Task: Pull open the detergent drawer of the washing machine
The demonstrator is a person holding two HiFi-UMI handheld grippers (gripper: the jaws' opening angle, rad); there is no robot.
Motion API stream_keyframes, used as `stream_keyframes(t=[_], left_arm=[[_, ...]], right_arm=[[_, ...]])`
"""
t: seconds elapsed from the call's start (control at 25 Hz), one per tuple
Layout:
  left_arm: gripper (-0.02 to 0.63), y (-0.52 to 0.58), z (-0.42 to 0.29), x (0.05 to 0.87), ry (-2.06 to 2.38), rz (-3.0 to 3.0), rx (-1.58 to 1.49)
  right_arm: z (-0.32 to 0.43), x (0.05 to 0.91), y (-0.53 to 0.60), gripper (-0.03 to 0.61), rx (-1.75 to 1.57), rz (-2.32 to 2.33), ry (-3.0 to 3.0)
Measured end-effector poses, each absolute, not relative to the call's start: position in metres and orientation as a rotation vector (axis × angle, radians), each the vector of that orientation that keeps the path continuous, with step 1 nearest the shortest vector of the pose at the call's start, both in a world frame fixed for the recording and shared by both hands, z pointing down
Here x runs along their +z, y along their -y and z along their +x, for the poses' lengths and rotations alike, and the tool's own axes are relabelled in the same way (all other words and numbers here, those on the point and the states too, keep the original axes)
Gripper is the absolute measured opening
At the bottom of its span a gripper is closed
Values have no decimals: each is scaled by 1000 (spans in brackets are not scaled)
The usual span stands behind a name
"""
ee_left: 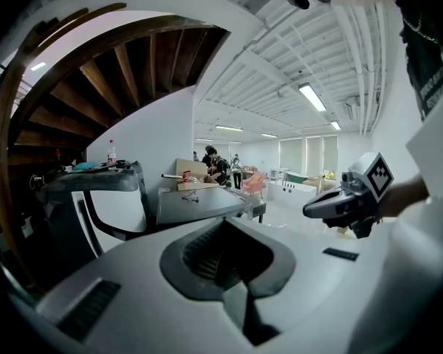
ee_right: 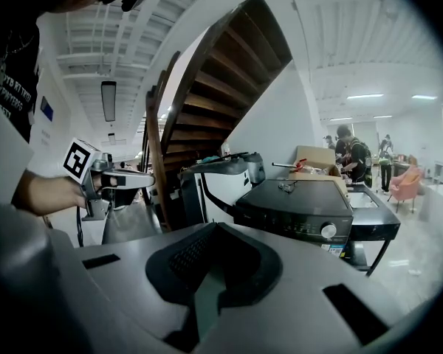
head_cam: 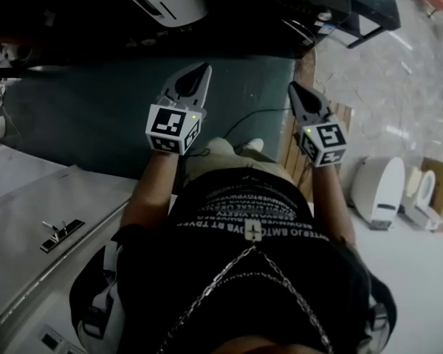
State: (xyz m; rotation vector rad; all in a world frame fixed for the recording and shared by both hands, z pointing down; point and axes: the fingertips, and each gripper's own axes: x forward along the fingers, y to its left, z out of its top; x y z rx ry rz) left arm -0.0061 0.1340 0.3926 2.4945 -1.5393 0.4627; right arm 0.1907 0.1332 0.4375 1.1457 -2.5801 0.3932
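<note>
I see no detergent drawer clearly in any view. A black washing machine (ee_right: 310,209) with a round dial (ee_right: 329,231) stands ahead in the right gripper view. A white machine top (head_cam: 52,220) lies at the lower left of the head view. My left gripper (head_cam: 201,71) is held in the air over a dark green floor, jaws shut and empty (ee_left: 225,260). Beside it, my right gripper (head_cam: 293,88) also hangs in the air, shut with nothing in it (ee_right: 214,268). Each gripper shows in the other's view: the right gripper (ee_left: 311,211), the left gripper (ee_right: 144,179).
A wooden staircase (ee_right: 207,87) rises over the machines. A second white machine with a dark lid (ee_right: 221,179) stands left of the black one. White toilets (head_cam: 380,190) and a wooden pallet (head_cam: 295,153) are on the right. People (ee_right: 354,153) stand far back by a cardboard box (ee_right: 314,157).
</note>
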Motion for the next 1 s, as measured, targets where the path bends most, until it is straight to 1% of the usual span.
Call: stream_keyframes(t=[0.44,0.68,1.0], left_arm=[[3,-129,-21,393,1522,2494,493],[3,-99,-31,391,1457,2540,487],[3,-59,-73,392,1401,2575,492]], right_arm=[[170,430,-123,3,390,1144,2595],[156,432,-102,3,382,1188,2562],[114,434,-69,3,406,1248,2526]])
